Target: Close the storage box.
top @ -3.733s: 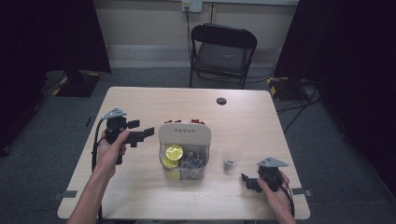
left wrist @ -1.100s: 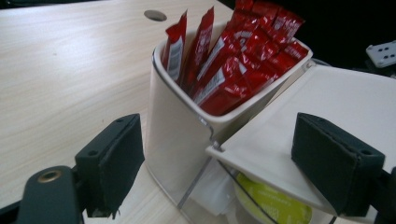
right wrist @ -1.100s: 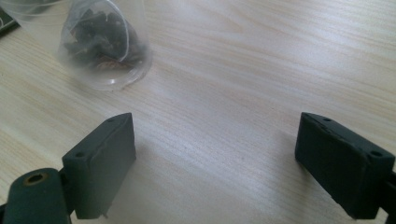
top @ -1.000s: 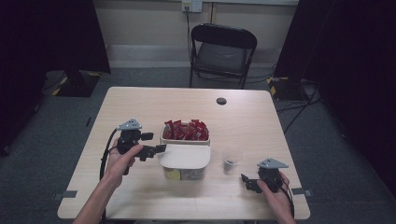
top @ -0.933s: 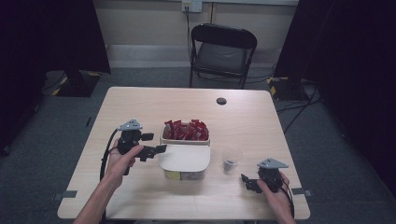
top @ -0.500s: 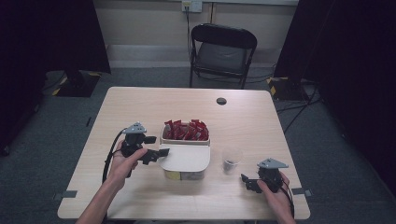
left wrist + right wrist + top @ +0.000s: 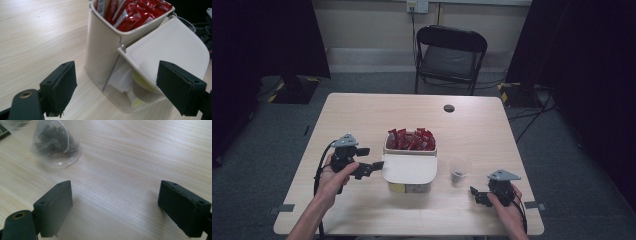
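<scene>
- Your left gripper (image 7: 371, 166) sits at the left side of the cream container (image 7: 409, 167), its jaws spread and nothing between the pads.
- In the left gripper view, the two black pads (image 7: 59, 87) stand well apart, either side of the container's near corner, touching neither wall.
- That container stands near the middle of the table (image 7: 362, 115), closer to your edge than to the far one.
- Its rear compartment is open at the top and packed with upright red sachets (image 7: 411, 140).
- Its front part carries a sloped cream lid (image 7: 165, 50), lying down over a clear lower bin.
- Through the clear wall you see small round portion cups (image 7: 136, 82), one with a yellow top.
- Your right gripper (image 7: 477, 194) rests low near the right front corner of the table, jaws spread wide with only bare wood between them.
- A clear plastic cup (image 7: 56, 142) stands just beyond and to the left of those jaws, apart from them, with dark bits in its bottom.
- In the high view that cup sits between the container and your right hand (image 7: 507, 210).
- A small dark disc (image 7: 449, 108) lies near the far edge, well apart from everything.
</scene>
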A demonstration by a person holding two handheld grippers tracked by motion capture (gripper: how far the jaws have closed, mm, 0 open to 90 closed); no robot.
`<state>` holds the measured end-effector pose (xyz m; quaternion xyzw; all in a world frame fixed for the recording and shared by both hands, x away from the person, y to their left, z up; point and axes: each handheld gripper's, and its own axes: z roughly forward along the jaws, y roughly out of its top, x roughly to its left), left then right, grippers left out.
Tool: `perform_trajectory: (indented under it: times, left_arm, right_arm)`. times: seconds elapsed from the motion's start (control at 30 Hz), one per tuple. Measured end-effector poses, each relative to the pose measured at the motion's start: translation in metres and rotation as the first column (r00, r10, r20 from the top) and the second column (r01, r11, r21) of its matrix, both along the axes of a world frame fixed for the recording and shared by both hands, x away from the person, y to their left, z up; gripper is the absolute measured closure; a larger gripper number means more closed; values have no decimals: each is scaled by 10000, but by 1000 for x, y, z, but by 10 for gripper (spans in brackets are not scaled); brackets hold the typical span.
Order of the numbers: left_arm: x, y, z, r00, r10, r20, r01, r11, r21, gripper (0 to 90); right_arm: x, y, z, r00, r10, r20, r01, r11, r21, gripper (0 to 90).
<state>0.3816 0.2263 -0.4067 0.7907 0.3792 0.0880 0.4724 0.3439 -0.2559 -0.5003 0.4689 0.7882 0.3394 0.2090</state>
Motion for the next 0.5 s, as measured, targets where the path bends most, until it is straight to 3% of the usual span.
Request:
perform_trajectory:
  times: [0.17, 0.2, 0.27, 0.43, 0.5]
  left_arm:
    - [-2, 14, -3, 9994, 324, -78, -324, 9995, -4, 159]
    - [-2, 20, -5, 9976, 652, -252, -654, 9978, -71, 157]
    - [-1, 26, -7, 9965, 790, -275, -792, 9968, -96, 157]
    - [-2, 37, -15, 9878, 1527, -290, -1511, 9873, 494, 157]
    - [-3, 40, -17, 9860, 1637, -320, -1620, 9855, 508, 158]
  right_arm:
    - [0, 0, 0, 10000, -8, -5, 8, 10000, 3, 119]
    - [0, 0, 0, 10000, -11, -6, 11, 10000, 6, 119]
    - [0, 0, 0, 10000, -4, 1, 4, 10000, 1, 119]
    - [0, 0, 0, 10000, -26, -6, 26, 10000, -7, 118]
    - [0, 0, 0, 10000, -9, -1, 9, 10000, 4, 119]
